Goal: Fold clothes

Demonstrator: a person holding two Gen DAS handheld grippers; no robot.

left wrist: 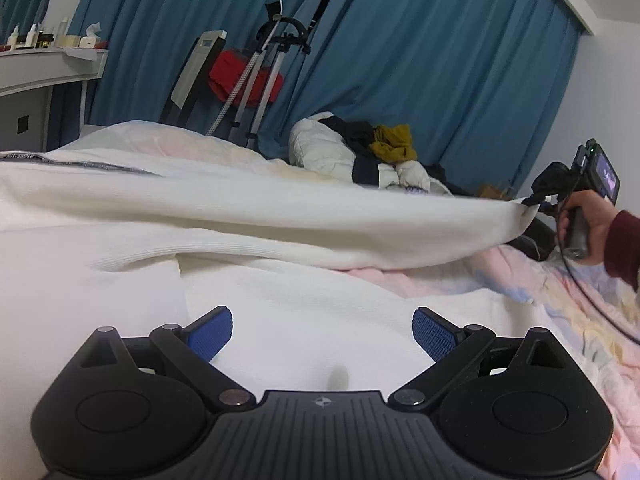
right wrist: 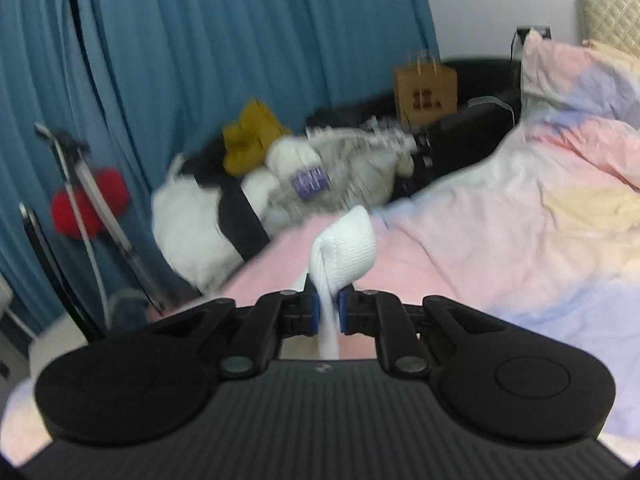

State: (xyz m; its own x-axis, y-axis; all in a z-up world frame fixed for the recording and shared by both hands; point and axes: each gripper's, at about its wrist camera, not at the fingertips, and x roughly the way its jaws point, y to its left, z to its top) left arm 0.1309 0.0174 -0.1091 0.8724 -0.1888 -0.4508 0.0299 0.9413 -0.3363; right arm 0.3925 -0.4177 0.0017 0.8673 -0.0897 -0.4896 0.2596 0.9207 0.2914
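A white knit garment lies spread on the bed. My left gripper is open just above its near part, blue pads wide apart, holding nothing. My right gripper is shut on the white ribbed cuff of the garment's sleeve. In the left wrist view the right gripper shows at the far right, held in a hand, pulling the sleeve out taut above the bed.
The bed has a pastel pink, blue and yellow duvet. A pile of clothes with a white puffer jacket and a mustard item lies at the far side. Blue curtains, a garment steamer stand, a brown paper bag.
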